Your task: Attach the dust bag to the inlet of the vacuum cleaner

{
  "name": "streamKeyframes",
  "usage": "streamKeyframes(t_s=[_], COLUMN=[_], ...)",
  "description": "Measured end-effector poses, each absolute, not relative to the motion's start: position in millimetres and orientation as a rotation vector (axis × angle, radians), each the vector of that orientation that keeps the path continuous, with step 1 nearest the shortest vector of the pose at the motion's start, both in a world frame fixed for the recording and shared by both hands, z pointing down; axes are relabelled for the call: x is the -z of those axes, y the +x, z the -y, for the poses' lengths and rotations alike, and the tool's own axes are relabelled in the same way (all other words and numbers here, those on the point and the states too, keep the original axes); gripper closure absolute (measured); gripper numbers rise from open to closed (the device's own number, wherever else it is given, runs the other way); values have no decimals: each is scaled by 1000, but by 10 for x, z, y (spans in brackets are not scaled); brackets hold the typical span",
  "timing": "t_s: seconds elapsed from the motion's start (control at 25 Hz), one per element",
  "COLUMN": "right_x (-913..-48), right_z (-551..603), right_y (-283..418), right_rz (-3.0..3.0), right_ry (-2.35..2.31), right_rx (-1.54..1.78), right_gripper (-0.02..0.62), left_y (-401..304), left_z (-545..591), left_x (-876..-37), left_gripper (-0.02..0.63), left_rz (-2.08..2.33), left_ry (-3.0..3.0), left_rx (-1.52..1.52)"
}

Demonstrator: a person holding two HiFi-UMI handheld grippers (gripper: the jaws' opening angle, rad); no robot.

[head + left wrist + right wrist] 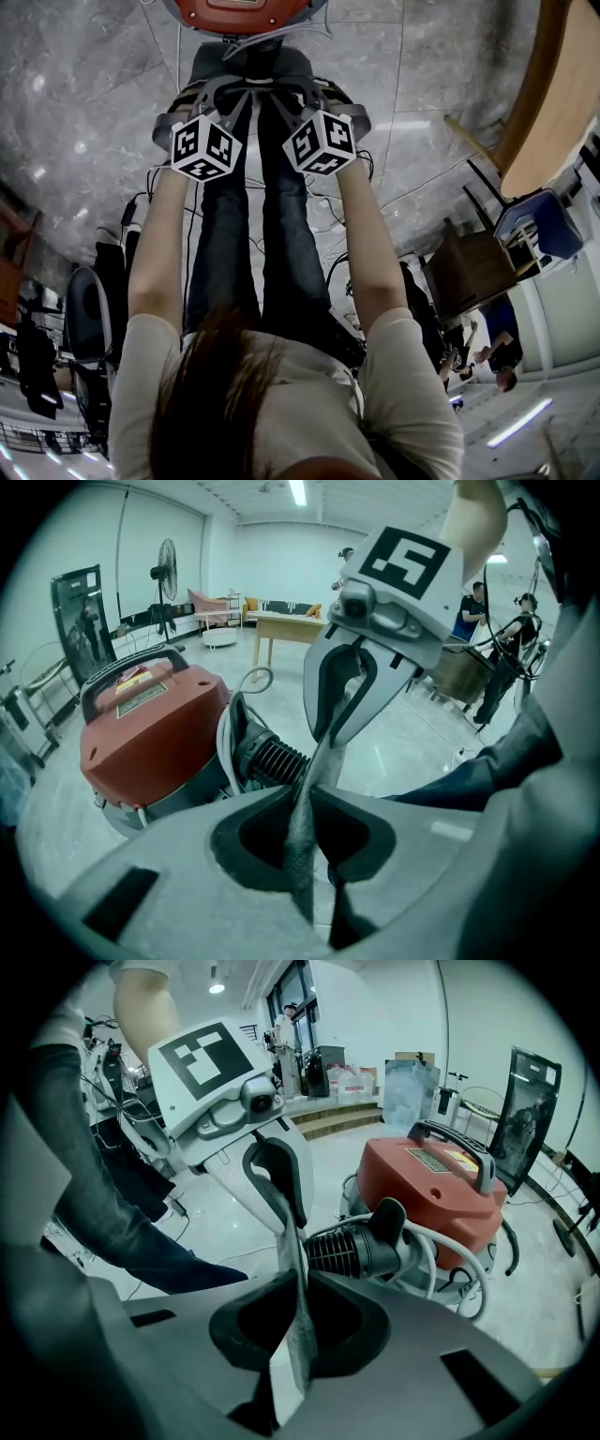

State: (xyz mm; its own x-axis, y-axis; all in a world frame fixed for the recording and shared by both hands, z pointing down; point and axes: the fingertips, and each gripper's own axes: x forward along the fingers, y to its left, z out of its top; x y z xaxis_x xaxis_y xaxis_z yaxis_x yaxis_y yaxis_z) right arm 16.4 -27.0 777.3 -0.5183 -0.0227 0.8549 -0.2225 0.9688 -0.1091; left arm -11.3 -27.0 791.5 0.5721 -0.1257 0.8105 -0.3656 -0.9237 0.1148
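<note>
My left tool (302, 799) and right tool (302, 1283) both pinch the bag (317, 761); it's not yet on the vacuum (441, 1185) inlet (352, 1251), so fitting remains.

Your head view cuts the red vacuum cleaner (246, 11) off at the top edge, and the marker cubes (206, 147) cover whatever the jaws pinch. Between the left gripper (302, 799) jaws the dust bag (300, 855) shows only as an edge-on grey strip. At the right gripper (298, 1283), frame centre, that strip hides the left end of the ribbed black hose (349, 1251). The people (514, 663) at the right edge of the left gripper view are too small to make out.
</note>
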Motion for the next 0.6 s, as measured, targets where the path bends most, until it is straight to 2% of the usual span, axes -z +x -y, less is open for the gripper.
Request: streamKeyframes(t_s=[0.6], right_x=[-7775], right_z=[390], right_y=[169], right_rz=[2091], right_ry=[270], right_rx=[-304], right_gripper=[560], left_y=[-110], left_z=[417], left_x=[-7897], left_gripper=[546], left_rz=[390], left_ry=[2574], left_rx=[-1342])
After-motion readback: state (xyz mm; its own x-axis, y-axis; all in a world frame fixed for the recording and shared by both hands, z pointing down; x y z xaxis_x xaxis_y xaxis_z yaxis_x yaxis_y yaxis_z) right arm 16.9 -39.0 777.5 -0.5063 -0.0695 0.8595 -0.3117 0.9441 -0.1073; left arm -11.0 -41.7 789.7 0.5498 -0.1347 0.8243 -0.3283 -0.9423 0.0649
